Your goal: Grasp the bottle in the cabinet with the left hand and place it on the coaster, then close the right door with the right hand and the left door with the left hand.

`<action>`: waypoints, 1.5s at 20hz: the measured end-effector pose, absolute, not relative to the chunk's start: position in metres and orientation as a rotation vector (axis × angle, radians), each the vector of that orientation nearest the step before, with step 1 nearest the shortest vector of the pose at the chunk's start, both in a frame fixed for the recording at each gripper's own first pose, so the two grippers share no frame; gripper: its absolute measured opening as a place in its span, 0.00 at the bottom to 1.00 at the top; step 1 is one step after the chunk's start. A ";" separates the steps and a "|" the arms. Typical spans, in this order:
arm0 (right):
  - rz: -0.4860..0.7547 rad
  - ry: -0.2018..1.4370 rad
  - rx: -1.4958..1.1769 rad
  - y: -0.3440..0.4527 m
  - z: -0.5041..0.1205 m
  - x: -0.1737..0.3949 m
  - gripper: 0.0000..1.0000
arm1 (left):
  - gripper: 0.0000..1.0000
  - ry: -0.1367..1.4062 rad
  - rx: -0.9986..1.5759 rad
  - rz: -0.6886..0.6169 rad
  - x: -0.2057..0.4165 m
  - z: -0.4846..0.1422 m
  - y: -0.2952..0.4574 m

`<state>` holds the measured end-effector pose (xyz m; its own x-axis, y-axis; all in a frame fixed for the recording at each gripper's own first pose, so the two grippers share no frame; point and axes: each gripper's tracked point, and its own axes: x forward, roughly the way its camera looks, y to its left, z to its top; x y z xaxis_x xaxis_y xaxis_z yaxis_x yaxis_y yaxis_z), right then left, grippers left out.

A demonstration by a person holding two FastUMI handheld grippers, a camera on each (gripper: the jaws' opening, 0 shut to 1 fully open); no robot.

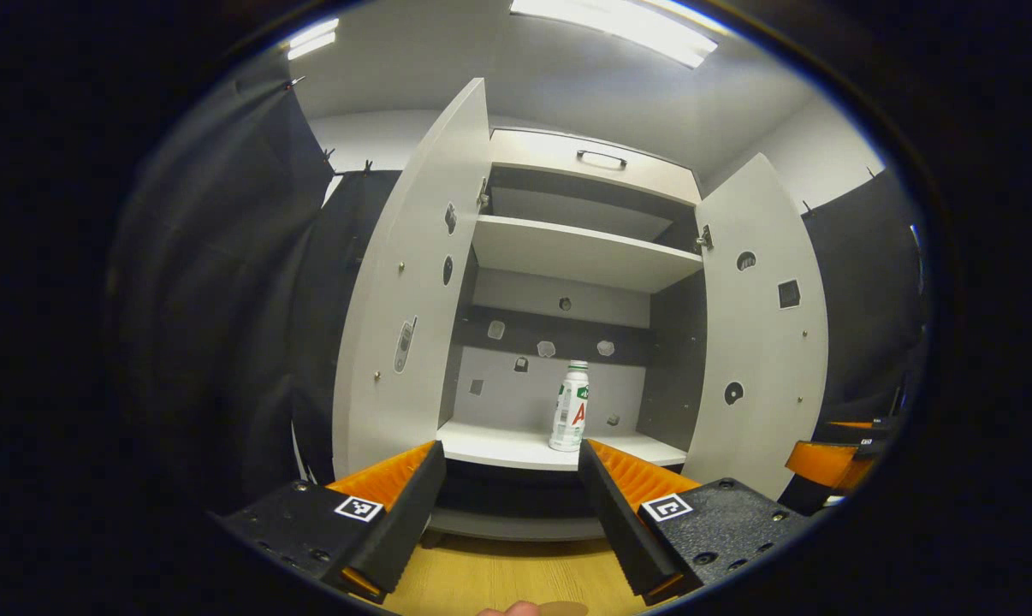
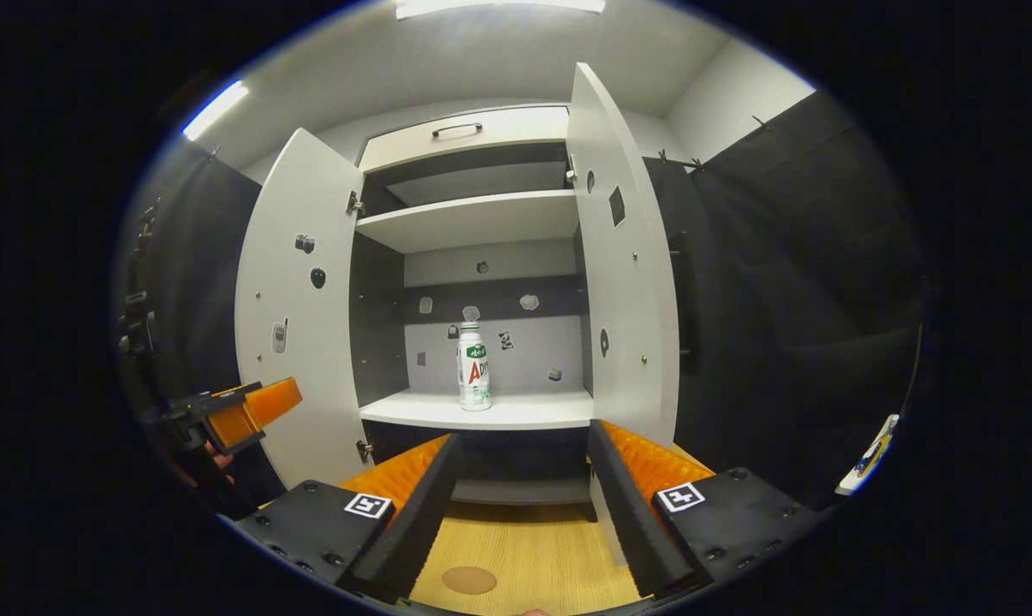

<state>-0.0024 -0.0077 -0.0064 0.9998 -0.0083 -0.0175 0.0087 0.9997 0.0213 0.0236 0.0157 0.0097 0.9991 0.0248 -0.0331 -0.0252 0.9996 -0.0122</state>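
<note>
Both doors stand wide, bottle (image 1: 571, 407) upright on the cabinet's lower shelf (image 1: 516, 447), far from the coaster (image 2: 469, 579) on the near table; left gripper (image 1: 509, 505) and right gripper (image 2: 523, 500) jaws spread, empty, presumably ready to reach in.

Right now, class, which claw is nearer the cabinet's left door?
Left. The left claw hangs just in front of the left door's lower part; the right claw faces the opening farther over, close by the right door.
</note>
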 end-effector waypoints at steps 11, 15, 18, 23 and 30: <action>-0.092 -0.005 0.000 -0.057 0.004 -0.022 0.97 | 0.95 0.051 -0.051 -0.203 0.217 0.016 -0.060; -0.126 0.003 -0.026 -0.066 0.000 -0.024 0.97 | 0.94 0.063 -0.038 -0.237 0.284 -0.009 -0.081; -0.147 0.004 -0.006 -0.071 0.000 -0.024 0.97 | 0.95 0.091 0.015 -0.247 0.325 -0.035 -0.094; -0.226 0.005 -0.018 -0.092 -0.001 -0.032 0.97 | 0.95 0.119 0.073 -0.185 0.382 -0.078 -0.093; -0.297 0.021 -0.010 -0.111 -0.008 -0.039 0.97 | 0.94 0.139 0.043 -0.162 0.413 -0.110 -0.092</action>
